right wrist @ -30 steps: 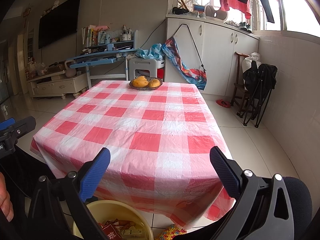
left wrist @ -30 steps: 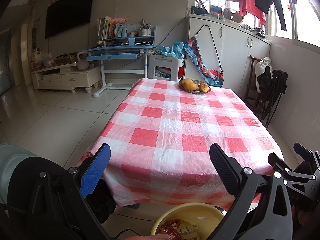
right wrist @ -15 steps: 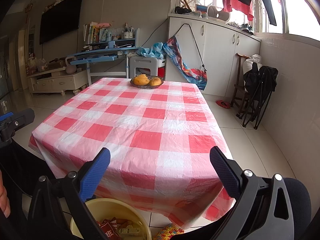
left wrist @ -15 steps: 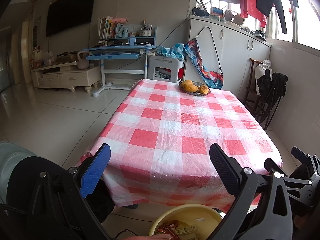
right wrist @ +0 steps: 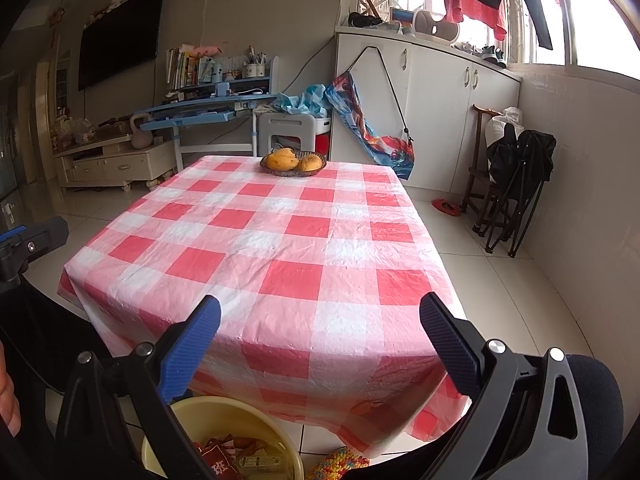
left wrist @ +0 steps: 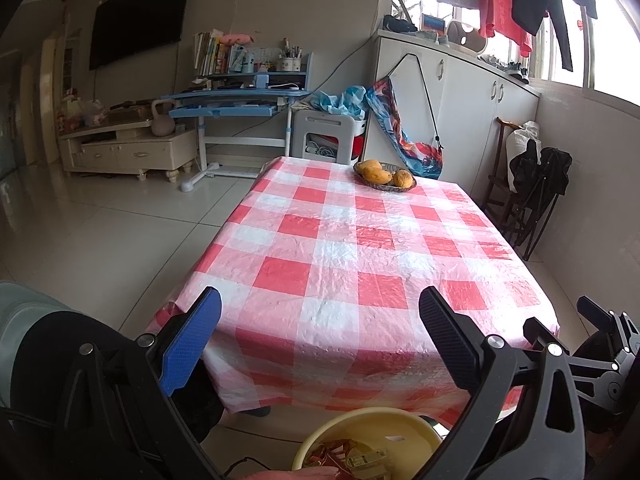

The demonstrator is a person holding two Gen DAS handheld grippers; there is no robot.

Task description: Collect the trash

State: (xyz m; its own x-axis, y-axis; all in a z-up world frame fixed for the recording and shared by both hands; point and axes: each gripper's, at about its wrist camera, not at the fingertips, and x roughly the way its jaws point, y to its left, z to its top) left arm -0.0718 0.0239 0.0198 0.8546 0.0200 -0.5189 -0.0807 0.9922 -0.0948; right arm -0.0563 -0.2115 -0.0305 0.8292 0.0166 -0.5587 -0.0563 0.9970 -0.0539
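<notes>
A yellow bucket (left wrist: 380,424) with wrappers and other trash (left wrist: 352,458) in it stands on the floor at the table's near edge; it also shows in the right wrist view (right wrist: 224,416), with its trash (right wrist: 228,456). My left gripper (left wrist: 320,336) is open and empty, held above the bucket and in front of the table. My right gripper (right wrist: 320,336) is open and empty, likewise above the bucket. The right gripper's side shows at the left wrist view's right edge (left wrist: 600,340).
A table with a red and white checked cloth (left wrist: 360,256) fills the middle. A woven bowl of mangoes (left wrist: 385,176) stands at its far end, also in the right wrist view (right wrist: 293,162). A folded black chair (right wrist: 516,184) leans at the right wall. A colourful crocheted piece (right wrist: 340,462) lies on the floor.
Both grippers have drawn back and slightly up from the table; the bucket shows a bit more in both views. Both stay open.
</notes>
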